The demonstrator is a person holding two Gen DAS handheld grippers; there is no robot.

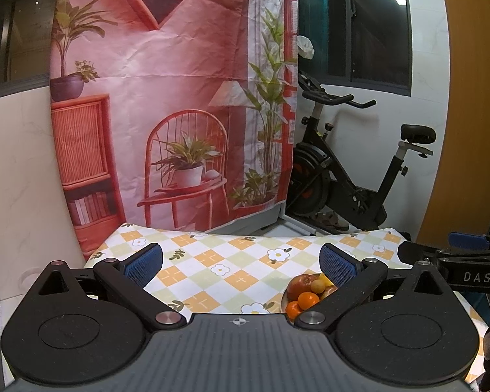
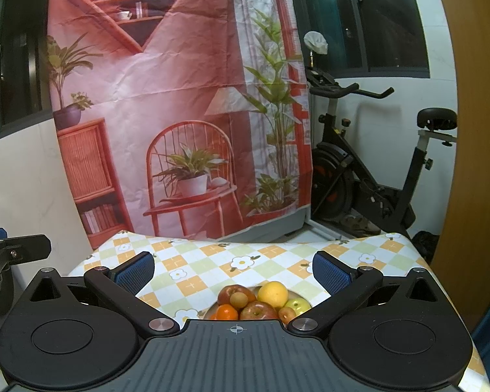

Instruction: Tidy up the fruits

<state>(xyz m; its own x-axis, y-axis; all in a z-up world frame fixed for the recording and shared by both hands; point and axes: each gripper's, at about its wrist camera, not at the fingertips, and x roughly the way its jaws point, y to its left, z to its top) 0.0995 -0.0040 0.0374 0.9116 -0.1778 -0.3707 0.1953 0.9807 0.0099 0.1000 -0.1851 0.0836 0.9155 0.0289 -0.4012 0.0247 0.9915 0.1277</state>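
Fruit pile (image 2: pixel 261 303) dead ahead and just below right gripper (image 2: pixel 233 269), jaws spread wide, empty; off to lower right of left gripper (image 1: pixel 241 263), equally agape; right nearer.

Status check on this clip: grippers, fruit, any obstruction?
Left gripper open, empty. Right gripper open, empty. Fruit piled on plate, untouched, nearest right gripper. Nothing in the way.

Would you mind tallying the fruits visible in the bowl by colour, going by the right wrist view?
Red apples: 2
Orange mandarins: 1
Yellow citrus: 1
Green apples: 1
Small tan-brown fruits: 1
Small reddish fruits: 1
Total: 7 visible; the gripper body hides the bowl's near part.
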